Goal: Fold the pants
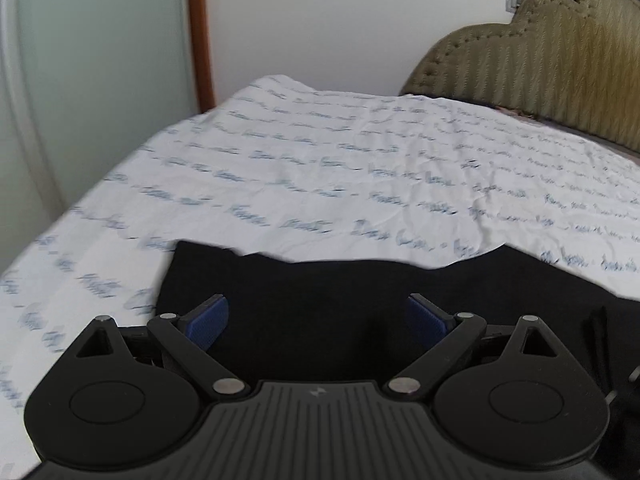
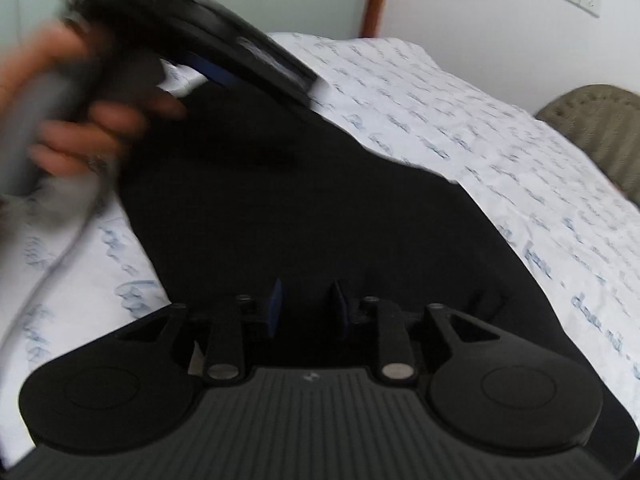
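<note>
The black pants [image 1: 332, 300] are laid flat on a bed covered by a white sheet printed with blue script [image 1: 360, 168], a broad soft surface on which cloth can be spread and creased without slipping off. In the left wrist view the dark fabric is seen across the lower middle of the frame, its far edge running unevenly against the sheet, and the left gripper [image 1: 318, 316] is held just over it with its blue pads [image 1: 210, 316] spread wide and nothing caught between them; whether the pads rest on the cloth cannot be told. In the right wrist view the pants [image 2: 304, 208] are seen as a wide dark shape from the centre down to the lower right, and the right gripper [image 2: 306, 308] is poised over their near part with its jaws set narrowly apart; no fold of fabric is seen pinched between them, though dark cloth against dark pads makes this hard to judge. The left gripper appears again, blurred, at the upper left of that frame, gripped by a hand [image 2: 92, 120] above the far edge of the garment. Both tools seem to be released, so a fold is probably finished or about to be taken up.
</note>
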The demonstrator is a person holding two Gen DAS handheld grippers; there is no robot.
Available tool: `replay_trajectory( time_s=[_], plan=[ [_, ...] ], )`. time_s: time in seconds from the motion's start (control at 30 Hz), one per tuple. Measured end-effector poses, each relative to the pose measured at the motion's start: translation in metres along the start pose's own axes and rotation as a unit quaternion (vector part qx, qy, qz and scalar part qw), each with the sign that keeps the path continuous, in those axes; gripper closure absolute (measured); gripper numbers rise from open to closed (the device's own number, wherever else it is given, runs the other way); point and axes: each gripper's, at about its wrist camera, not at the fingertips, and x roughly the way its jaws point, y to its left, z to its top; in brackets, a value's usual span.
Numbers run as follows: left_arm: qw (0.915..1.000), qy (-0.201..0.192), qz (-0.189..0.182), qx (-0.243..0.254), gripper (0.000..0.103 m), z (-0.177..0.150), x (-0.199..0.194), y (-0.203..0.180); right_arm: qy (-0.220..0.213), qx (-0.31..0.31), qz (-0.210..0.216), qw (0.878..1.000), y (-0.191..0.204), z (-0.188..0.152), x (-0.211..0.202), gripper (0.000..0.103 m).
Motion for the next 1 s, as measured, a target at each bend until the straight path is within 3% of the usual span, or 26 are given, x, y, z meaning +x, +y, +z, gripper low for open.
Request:
replay_trajectory(
  time_s=[0.1, 0.23, 0.47, 0.7, 0.8, 0.9, 1.0],
  plan=[
    [0.9987, -0.013, 0.049, 0.003, 0.007, -0.006, -0.016, 0.024, -0.036, -0.013, -0.021, 0.999, 0.017, 0.008, -0.020, 0.079],
    [0.9953, 0.000, 0.096, -0.013, 0.007, -0.013, -0.027, 0.066, -0.068, -0.106, -0.027, 0.992, 0.071, 0.018, -0.026, 0.079],
    [0.9904, 0.020, 0.125, -0.057, 0.007, -0.025, -0.036, 0.118, -0.103, -0.277, -0.046, 0.954, 0.170, 0.031, 0.006, 0.075],
    [0.9863, 0.041, 0.155, -0.040, 0.007, -0.027, -0.033, 0.119, -0.104, -0.343, -0.087, 0.929, 0.214, 0.042, 0.047, 0.065],
    [0.9849, 0.057, 0.153, -0.058, 0.007, -0.024, -0.031, 0.125, -0.100, -0.364, -0.119, 0.918, 0.223, 0.045, 0.066, 0.064],
    [0.9862, 0.068, 0.118, -0.094, 0.007, -0.023, -0.031, 0.133, -0.100, -0.375, -0.140, 0.911, 0.225, 0.052, 0.077, 0.065],
    [0.9850, 0.087, 0.069, -0.132, 0.007, -0.024, -0.030, 0.140, -0.100, -0.393, -0.141, 0.903, 0.227, 0.054, 0.087, 0.084]
  ],
)
